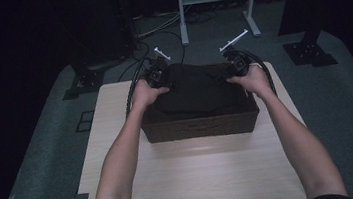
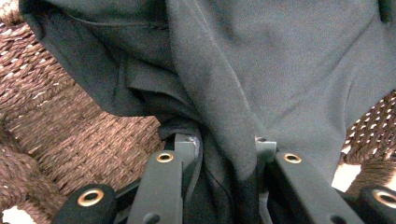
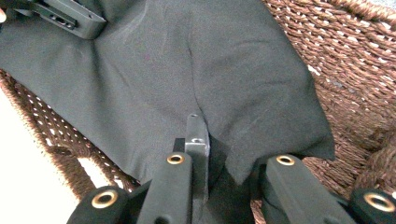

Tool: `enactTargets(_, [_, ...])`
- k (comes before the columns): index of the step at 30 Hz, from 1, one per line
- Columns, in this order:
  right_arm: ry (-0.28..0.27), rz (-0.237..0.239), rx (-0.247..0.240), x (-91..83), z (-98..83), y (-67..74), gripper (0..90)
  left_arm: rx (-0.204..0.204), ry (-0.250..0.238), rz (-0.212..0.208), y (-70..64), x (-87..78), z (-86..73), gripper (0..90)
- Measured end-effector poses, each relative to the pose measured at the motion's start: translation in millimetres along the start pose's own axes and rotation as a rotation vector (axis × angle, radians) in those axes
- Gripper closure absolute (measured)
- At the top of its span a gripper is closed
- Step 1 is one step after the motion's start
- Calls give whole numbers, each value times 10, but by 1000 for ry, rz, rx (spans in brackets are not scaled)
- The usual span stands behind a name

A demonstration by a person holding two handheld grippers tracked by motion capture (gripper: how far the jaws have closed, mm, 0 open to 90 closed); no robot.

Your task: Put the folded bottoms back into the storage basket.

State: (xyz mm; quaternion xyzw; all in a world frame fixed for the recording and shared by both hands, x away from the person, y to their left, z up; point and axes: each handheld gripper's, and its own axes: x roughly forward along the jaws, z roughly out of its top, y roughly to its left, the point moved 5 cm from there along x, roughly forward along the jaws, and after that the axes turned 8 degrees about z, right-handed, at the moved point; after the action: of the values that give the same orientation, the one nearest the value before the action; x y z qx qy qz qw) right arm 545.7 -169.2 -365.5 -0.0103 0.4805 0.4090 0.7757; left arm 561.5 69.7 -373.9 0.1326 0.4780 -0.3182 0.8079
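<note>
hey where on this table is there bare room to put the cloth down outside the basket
The broad table strip between the wicker basket and the person's edge, between the forearms, is bare. Narrower strips flank the basket. The basket is crowded: black cloth, left gripper, right gripper.

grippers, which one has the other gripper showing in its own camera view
The right gripper: its view has the left gripper at the top left corner, on the black cloth. The left gripper view has cloth and basket.

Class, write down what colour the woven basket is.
Dark brown; the basket shows its colour best in the right gripper view.
</note>
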Motion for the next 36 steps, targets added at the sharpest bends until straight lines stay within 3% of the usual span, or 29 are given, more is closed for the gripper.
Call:
enactTargets(17, [39,0,16,174,-44,-59,770,-39,30,-3,61,182,-105,713])
enactTargets(36, [63,-4,45,296,-105,-144,769,-42,71,6,66,316,-131,709])
